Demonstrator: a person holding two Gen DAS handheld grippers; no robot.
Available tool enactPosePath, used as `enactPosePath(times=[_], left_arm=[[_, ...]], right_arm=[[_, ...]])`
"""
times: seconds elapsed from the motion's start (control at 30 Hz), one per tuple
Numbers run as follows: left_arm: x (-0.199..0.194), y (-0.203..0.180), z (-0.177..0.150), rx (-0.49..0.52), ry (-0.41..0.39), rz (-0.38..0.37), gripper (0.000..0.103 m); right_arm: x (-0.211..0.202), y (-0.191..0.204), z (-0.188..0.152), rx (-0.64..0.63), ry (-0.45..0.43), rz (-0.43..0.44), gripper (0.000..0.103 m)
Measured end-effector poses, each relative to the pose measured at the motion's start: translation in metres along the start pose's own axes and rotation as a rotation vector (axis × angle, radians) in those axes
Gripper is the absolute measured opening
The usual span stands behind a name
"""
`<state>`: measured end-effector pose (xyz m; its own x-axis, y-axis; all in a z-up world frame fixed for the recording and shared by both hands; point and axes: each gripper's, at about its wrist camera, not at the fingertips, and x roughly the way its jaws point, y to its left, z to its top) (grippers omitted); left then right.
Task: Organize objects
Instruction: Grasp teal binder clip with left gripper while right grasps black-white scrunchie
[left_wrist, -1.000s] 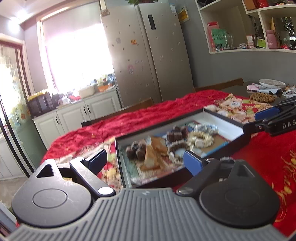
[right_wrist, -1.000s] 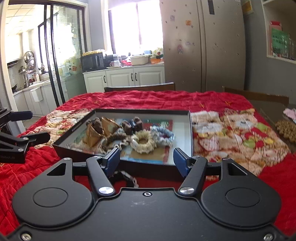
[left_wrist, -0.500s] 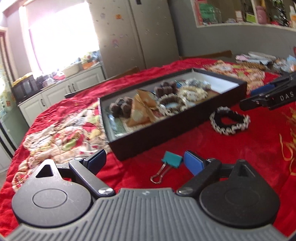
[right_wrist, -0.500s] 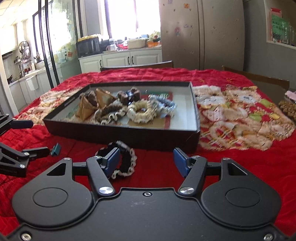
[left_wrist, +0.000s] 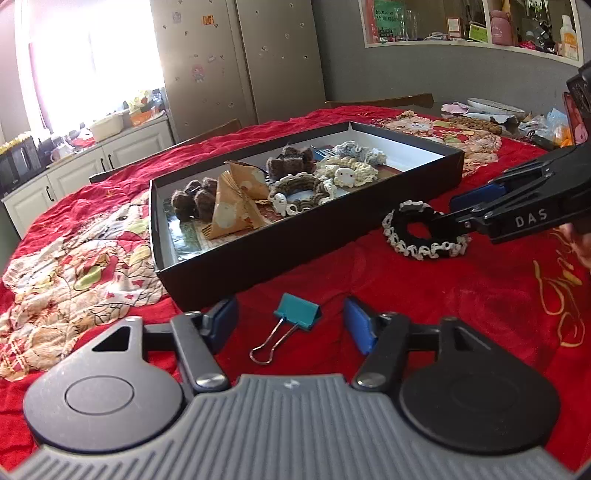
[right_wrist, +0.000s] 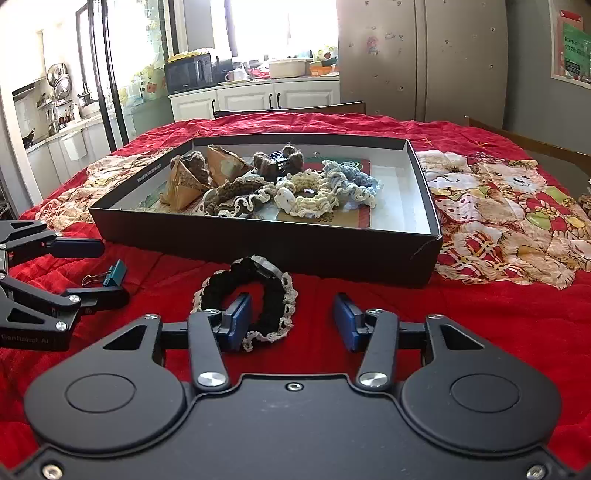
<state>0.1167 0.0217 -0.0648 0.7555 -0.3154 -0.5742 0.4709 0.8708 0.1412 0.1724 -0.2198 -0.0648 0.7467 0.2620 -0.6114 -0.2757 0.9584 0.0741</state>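
Left tongs (left_wrist: 290, 319): jaws apart, have just been closing in. Teal binder clip (left_wrist: 295, 309) sits between the blue pads (left_wrist: 356, 325), on the red cloth (left_wrist: 424, 295) covering the desk. Pads not touching it, a gap shows on both sides. Clip's wire handles point back toward the left tongs; teal body is at the far end, near the pad tips.

Right tongs (right_wrist: 291, 319): jaws apart, also just been closing. Black scrunchie with white crochet edge (right_wrist: 255, 295) lies flat on the cloth, partly between the pads. Left pad (right_wrist: 236, 319) sits over the ring's near-left part, contact unclear. Right pad is clear of it, bare cloth in between. Most of the ring is ahead of the tips and left of the centre line.

In the left wrist view the right tongs' fingers (left_wrist: 491, 206) come in from the right, tips over the scrunchie.

Black shallow box (right_wrist: 258, 240) stands just beyond both tongs, near wall facing them. Inside: brown paper pyramid packets (right_wrist: 184, 177), brown knitted pieces (left_wrist: 194, 199), and brown (right_wrist: 240, 197), cream (right_wrist: 306, 195) and light blue (right_wrist: 351, 177) scrunchies bunched together. Right part of the box floor is bare white.

Clip and black scrunchie both outside the box, on the cloth on the near side of it; clip is to the left of the scrunchie, well apart.
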Motion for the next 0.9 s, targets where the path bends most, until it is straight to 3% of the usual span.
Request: enactPosePath(times=[0.33,0.57,0.9], left_arm=[[0.003,-0.002,0.003,-0.029,0.008,-0.072,0.031],[0.002,-0.003,0.003,-0.036,0.01,-0.064,0.03],[-0.005,-0.003,0.008,-0.05,0.002,-0.068,0.03]], right_arm=[[0.002,0.004,-0.001,-0.024,0.0,0.007,0.022],[0.001,0.006,-0.001,-0.027,-0.009,0.016,0.013],[-0.015,0.003,0.003,-0.016,-0.042,0.045,0.011]])
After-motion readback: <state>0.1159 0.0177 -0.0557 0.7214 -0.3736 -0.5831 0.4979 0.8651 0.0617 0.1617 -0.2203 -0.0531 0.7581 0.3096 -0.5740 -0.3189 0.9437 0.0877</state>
